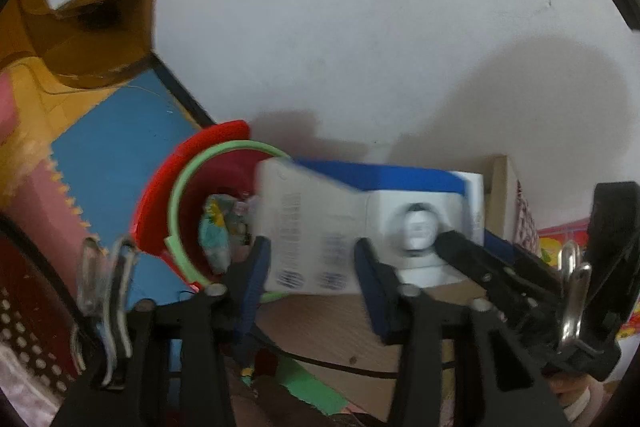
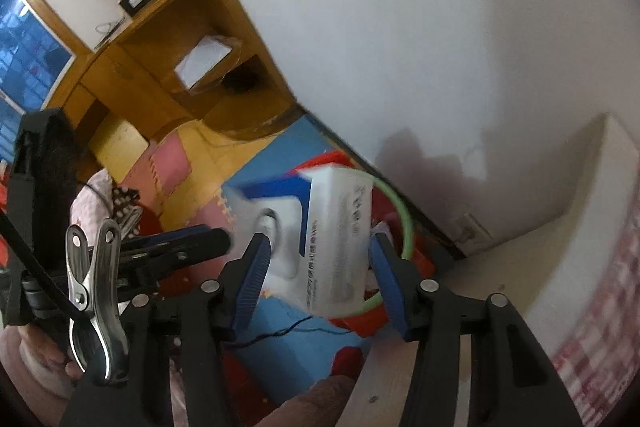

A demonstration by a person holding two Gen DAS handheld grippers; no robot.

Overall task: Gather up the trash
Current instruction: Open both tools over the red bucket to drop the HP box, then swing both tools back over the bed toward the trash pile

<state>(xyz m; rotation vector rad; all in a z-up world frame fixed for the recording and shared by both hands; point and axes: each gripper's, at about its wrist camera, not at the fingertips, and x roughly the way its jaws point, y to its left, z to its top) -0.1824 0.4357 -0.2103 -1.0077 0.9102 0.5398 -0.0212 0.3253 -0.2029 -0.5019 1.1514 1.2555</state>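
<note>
The left gripper and the right gripper each have the white and blue box between their blue pads, apparently clamped from both sides. The box hangs over the red bin with the green rim, beside the wall.

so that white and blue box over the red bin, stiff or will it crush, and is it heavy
The white and blue box looks like thin printed carton, so it probably dents under a hard squeeze. Its faces stay flat between the right gripper pads, suggesting moderate stiffness. It is likely light, perhaps empty. The glossy faces may slip. The red bin sits just below.
</note>
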